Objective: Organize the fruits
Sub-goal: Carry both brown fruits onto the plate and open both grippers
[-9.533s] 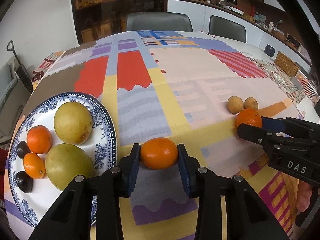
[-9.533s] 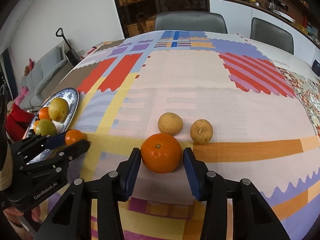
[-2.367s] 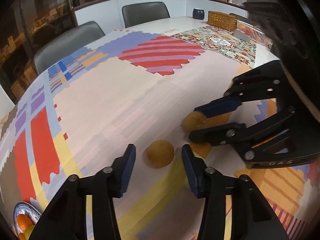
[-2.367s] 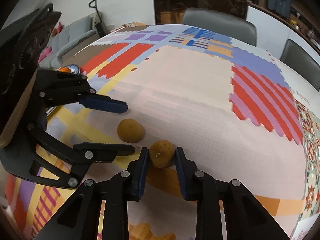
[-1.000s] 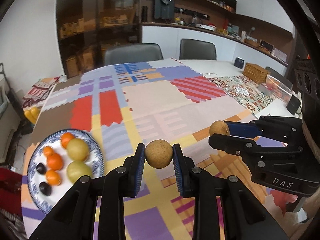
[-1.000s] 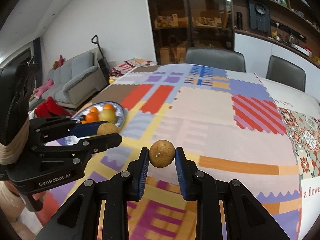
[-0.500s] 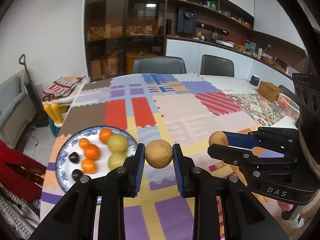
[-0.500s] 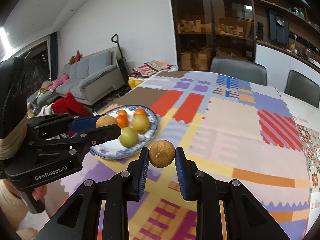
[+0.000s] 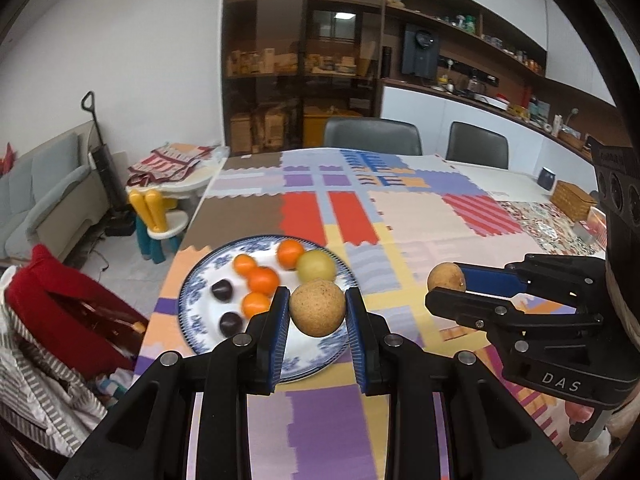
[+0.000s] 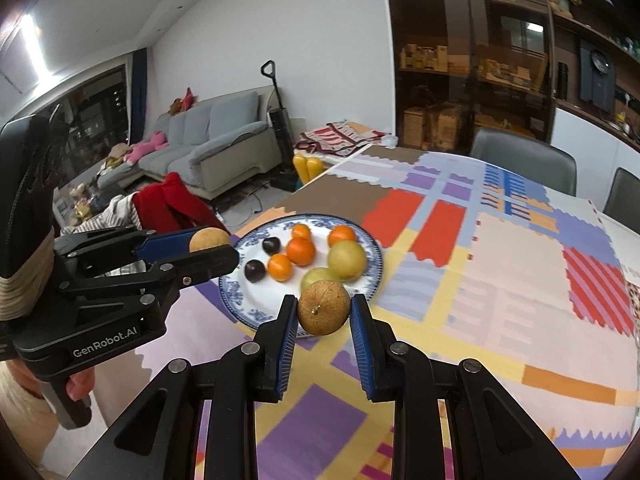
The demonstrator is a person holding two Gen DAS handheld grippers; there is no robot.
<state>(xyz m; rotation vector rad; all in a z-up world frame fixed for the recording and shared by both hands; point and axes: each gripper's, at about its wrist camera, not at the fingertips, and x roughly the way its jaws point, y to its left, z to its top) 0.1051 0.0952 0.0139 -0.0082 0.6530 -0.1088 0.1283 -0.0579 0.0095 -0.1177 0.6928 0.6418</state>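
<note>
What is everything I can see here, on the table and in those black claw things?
Plate: one, white with blue pattern, near the table's left edge.
Oranges: four, orange, on the plate.
Yellow-green fruits: two, on the plate's right side.
Dark fruits: two, dark purple, on the plate's left side.
Brown fruits: two, tan, one held in each gripper.
Tablecloth: one, multicoloured patchwork, covering the table.
Chairs: two, grey, at the far side.
Left gripper: black with blue pads, shut on a brown fruit.
Right gripper: the same, shut on the other.
</note>
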